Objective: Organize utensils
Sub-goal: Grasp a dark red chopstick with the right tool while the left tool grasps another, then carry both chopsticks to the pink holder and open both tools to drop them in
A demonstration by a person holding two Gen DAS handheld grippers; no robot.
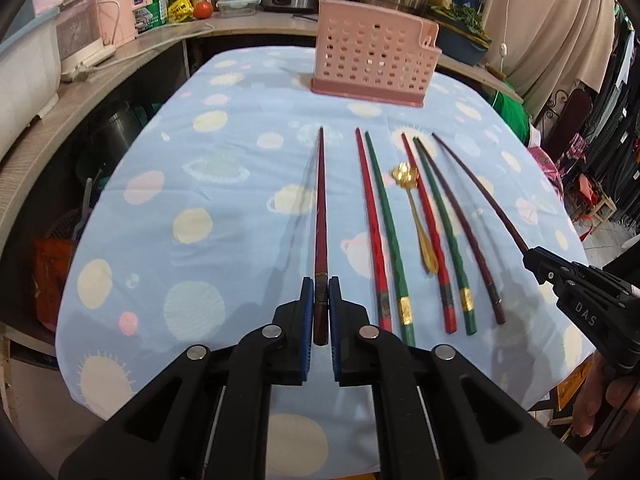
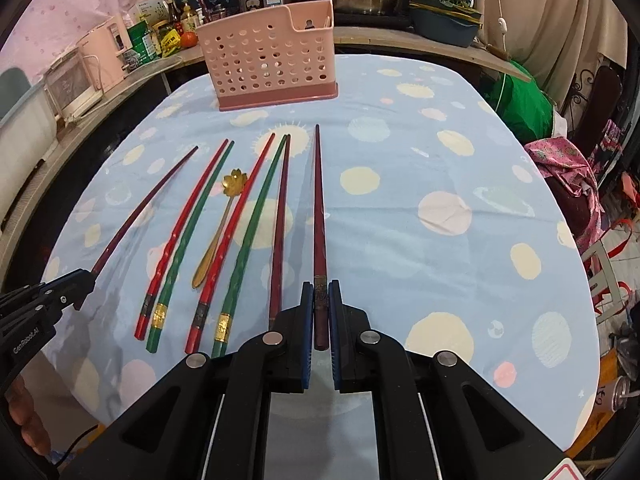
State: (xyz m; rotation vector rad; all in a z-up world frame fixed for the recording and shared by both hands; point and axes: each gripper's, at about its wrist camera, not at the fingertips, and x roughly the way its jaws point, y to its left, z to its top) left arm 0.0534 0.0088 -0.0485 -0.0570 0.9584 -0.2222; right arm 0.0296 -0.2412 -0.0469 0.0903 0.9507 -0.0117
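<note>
Left gripper (image 1: 320,292) clamped on the butt of a dark maroon chopstick (image 1: 320,216), tip pointing toward the pink basket (image 1: 372,60). Right gripper (image 2: 320,296) likewise clenched on a second maroon chopstick (image 2: 319,216).

Still flat on blue dotted tablecloth (image 1: 200,184), between the two held sticks: red chopstick (image 1: 370,224) beside green one (image 1: 390,236), gold flower-headed spoon (image 1: 418,220), another red/green pair (image 1: 434,232), one more maroon stick (image 1: 460,232).

Basket upright at far end of table (perforated walls, contents indistinct). Path from sticks to basket: bare cloth only. Counter behind crowded with pots, bottles, tomato (image 1: 203,10).
</note>
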